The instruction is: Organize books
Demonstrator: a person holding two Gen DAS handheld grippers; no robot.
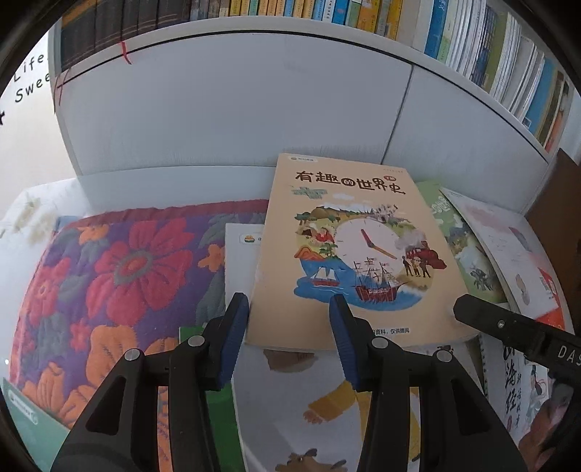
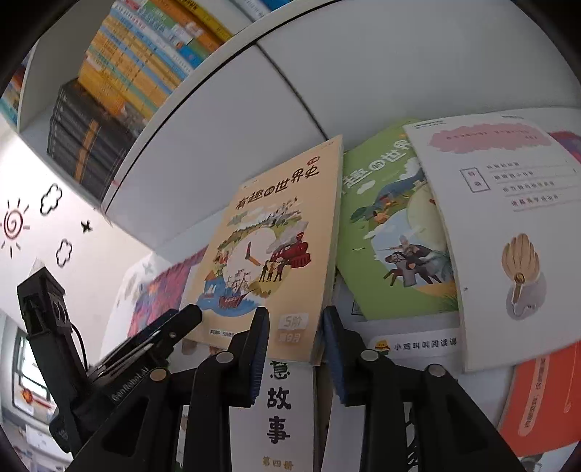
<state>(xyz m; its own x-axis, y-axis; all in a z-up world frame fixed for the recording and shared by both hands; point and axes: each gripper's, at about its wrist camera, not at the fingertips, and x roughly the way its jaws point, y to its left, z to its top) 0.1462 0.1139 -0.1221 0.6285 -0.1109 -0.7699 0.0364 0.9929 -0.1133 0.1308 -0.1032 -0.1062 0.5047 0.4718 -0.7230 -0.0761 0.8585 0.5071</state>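
Tan book (image 1: 348, 250), clock-and-ships cover

Left gripper (image 1: 288, 319) angled downward, blue-padded jaws part open, nothing pinched between the pads. Right gripper (image 2: 296, 328) likewise tilted down, jaws apart with a clear gap, pads pressing nothing; its black finger enters the left view from the right

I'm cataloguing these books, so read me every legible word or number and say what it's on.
"有趣的世界史": tan book.
"5阶": same cover, lower corner.
"小鸡叫叫阅读课": white book.
"故事", "第四册": white cover.
"Life", "Swee": wall.
"DAS": right gripper.
Shelf spines: too small.
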